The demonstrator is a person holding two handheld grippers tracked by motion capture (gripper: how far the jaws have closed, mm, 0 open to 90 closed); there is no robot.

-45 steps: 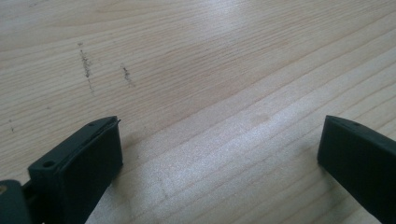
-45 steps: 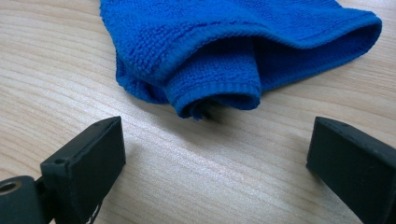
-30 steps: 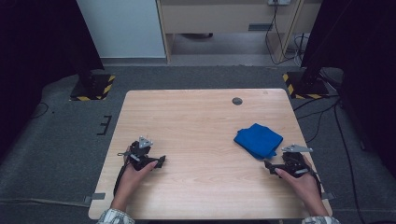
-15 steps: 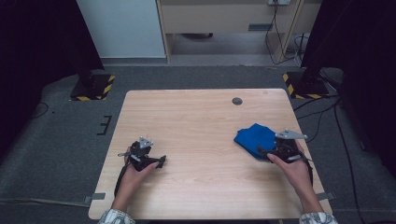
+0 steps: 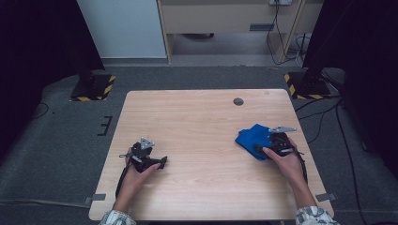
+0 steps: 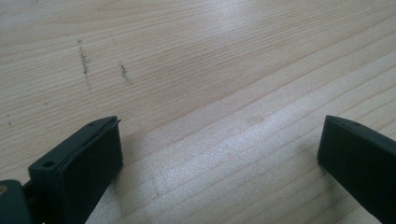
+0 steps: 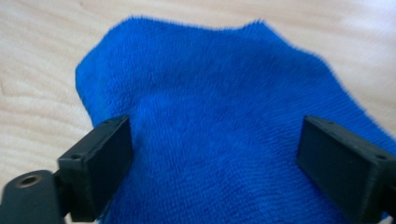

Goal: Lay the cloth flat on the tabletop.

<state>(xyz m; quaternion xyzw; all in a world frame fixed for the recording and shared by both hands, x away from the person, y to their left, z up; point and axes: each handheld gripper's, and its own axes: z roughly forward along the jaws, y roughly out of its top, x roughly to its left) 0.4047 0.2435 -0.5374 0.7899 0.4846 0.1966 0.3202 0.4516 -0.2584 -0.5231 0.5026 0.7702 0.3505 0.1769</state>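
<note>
A blue cloth (image 5: 251,137) lies bunched on the right part of the wooden table (image 5: 197,122). My right gripper (image 5: 264,150) is over the cloth's right side, held in a hand. Its jaws stand wide apart, with the blue cloth (image 7: 219,121) spread between and beneath them; my right gripper (image 7: 219,158) is open. My left gripper (image 5: 159,163) rests low at the table's front left, held in the other hand. Its jaws are wide apart over bare wood, so my left gripper (image 6: 219,154) is open and holds nothing.
A small dark round disc (image 5: 238,101) sits near the table's far edge. Dark pencil-like marks (image 6: 86,60) streak the wood ahead of the left gripper. Black stands with yellow-striped bases (image 5: 91,86) flank the table on the grey floor.
My right gripper has moved forward and left from the table's front right onto the blue cloth. The left gripper has stayed in place.
</note>
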